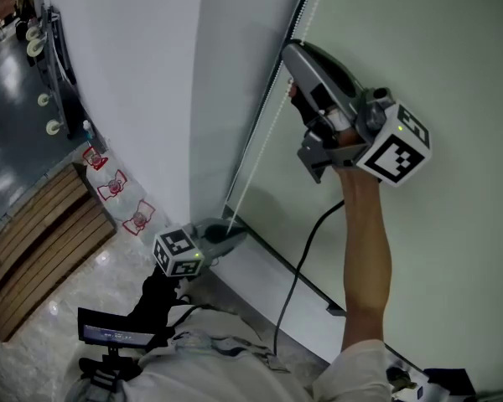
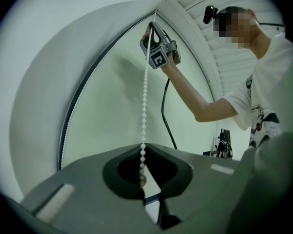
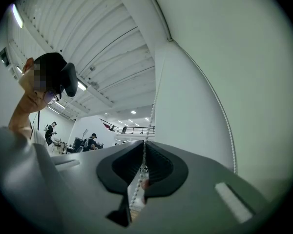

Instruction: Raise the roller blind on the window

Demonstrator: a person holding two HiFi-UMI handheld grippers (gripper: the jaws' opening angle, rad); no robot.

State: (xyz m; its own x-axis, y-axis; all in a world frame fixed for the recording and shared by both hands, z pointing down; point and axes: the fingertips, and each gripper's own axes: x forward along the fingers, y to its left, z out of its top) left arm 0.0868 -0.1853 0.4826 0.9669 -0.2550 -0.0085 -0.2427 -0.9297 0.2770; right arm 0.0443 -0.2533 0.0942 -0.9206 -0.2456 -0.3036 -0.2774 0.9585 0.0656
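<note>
I see the roller blind (image 1: 453, 48) as a pale green sheet that covers the window on the right of the head view. Its long axis goes up and down. Its black side edge (image 1: 264, 120) meets the white wall (image 1: 126, 74) there, and this corner leaves very little room on the left side.

The bead chain (image 1: 256, 153) hangs just beside that black edge, in front of the blind. It points nearly straight up and down and looks stretched between my two tools.

The right gripper (image 1: 290, 55) is high up. Its jaws are pressed together on the chain, and in the right gripper view the beads (image 3: 151, 108) run out of them upward. The left gripper (image 1: 235, 231) is low, just above the white ledge (image 1: 260, 279) under the blind. Its jaws also pinch the chain, which rises from them in a straight line (image 2: 145, 101) toward the right gripper.

There is free room in front of the blind, on my side. A black cable (image 1: 306, 249) hangs there from the right gripper. The wooden planks (image 1: 42, 233) on the floor are well apart, to the left.
</note>
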